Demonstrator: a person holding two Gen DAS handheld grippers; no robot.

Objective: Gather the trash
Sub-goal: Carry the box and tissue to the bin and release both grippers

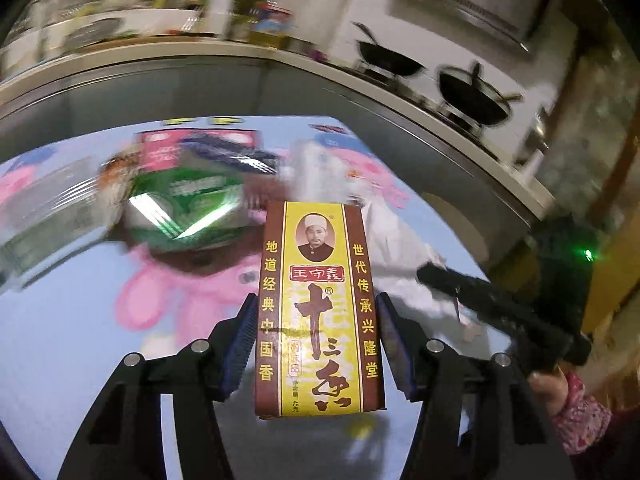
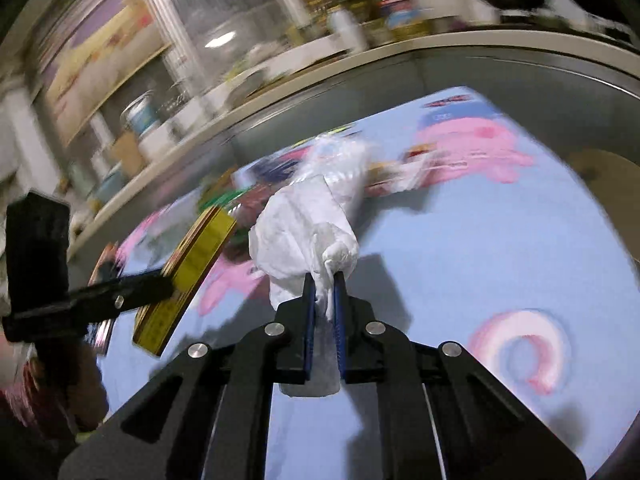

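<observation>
My left gripper (image 1: 318,300) is shut on a yellow and brown spice box (image 1: 316,308) and holds it above the blue cartoon tablecloth (image 1: 60,340). The box also shows in the right wrist view (image 2: 188,268), with the left gripper (image 2: 160,280) on it. My right gripper (image 2: 323,280) is shut on a crumpled white tissue (image 2: 300,232) and holds it above the cloth. The right gripper shows at the right of the left wrist view (image 1: 432,270), with the tissue (image 1: 392,240) beside it. A green wrapper (image 1: 188,208) and a pink packet (image 1: 168,148) lie on the cloth beyond the box.
A clear plastic bag (image 2: 344,160) and more packets lie at the far side of the cloth (image 2: 480,240). A kitchen counter (image 1: 280,52) runs behind the table, with bottles, two black woks (image 1: 472,96) on a stove, and a range hood above.
</observation>
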